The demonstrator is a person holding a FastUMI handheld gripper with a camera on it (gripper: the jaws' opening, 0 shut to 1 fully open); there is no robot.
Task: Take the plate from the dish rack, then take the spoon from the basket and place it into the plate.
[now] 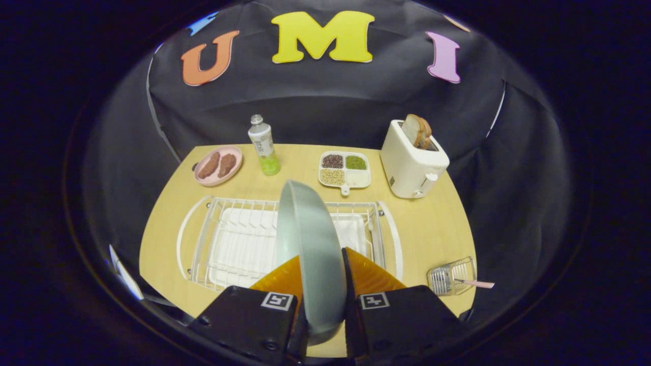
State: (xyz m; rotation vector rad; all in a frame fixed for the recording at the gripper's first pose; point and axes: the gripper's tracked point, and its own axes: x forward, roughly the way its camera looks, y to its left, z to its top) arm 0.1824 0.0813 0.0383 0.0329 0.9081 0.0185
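Observation:
A pale grey-green plate stands on edge between my two fingers, and my gripper is shut on its rim. The plate is held above the white wire dish rack, which lies just beyond the fingers on the wooden table. A small wire basket sits to the right of the fingers near the table's front edge. A spoon with a pink handle sticks out of the basket to the right.
At the back of the table stand a pink plate with brown food, a bottle, a white divided tray of grains and a white toaster with bread. Bare tabletop lies between the rack and the basket.

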